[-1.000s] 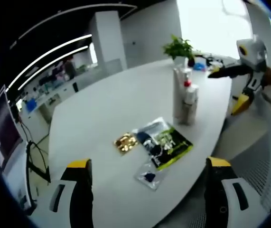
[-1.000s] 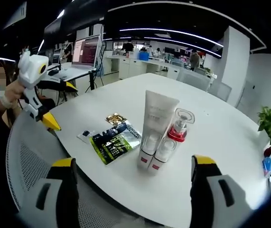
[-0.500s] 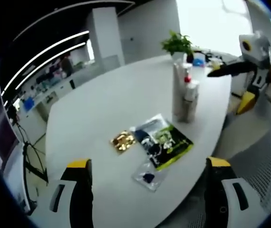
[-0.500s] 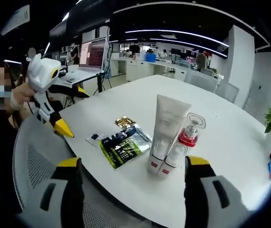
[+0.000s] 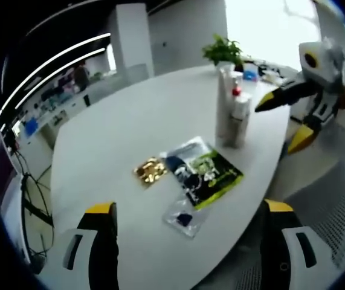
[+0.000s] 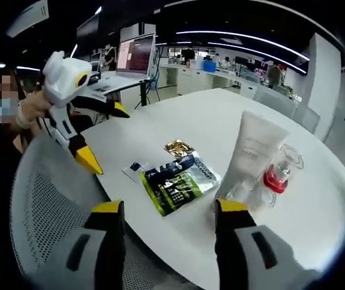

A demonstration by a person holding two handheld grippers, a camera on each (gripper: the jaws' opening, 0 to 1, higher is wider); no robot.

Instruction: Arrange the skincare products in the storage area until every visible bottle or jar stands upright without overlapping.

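The skincare products stand upright in a tight cluster on the white table [image 5: 112,139]: a tall white tube [image 5: 223,103], a clear bottle with a red collar [image 5: 237,92] and a small white bottle [image 5: 240,124]. In the right gripper view the white tube [image 6: 254,148] and the red-collared bottle [image 6: 279,175] stand just beyond my right jaw, which hides their bases. My left gripper [image 5: 190,244] is open and holds nothing, back from the table's near edge. My right gripper [image 6: 172,232] is open too, its jaws closer together. Each gripper shows in the other's view: right gripper [image 5: 284,121], left gripper [image 6: 106,136].
Flat sachets lie on the table: a green-black packet [image 5: 203,176], a gold one [image 5: 150,170] and a small clear one [image 5: 184,217]. A mesh chair [image 6: 39,211] stands by the table edge. A potted plant [image 5: 223,51] sits at the far end. A person holds the grippers.
My right gripper's jaws have narrowed, and its view has swung so the products sit further right. The left view has drifted slightly; the products have not moved.
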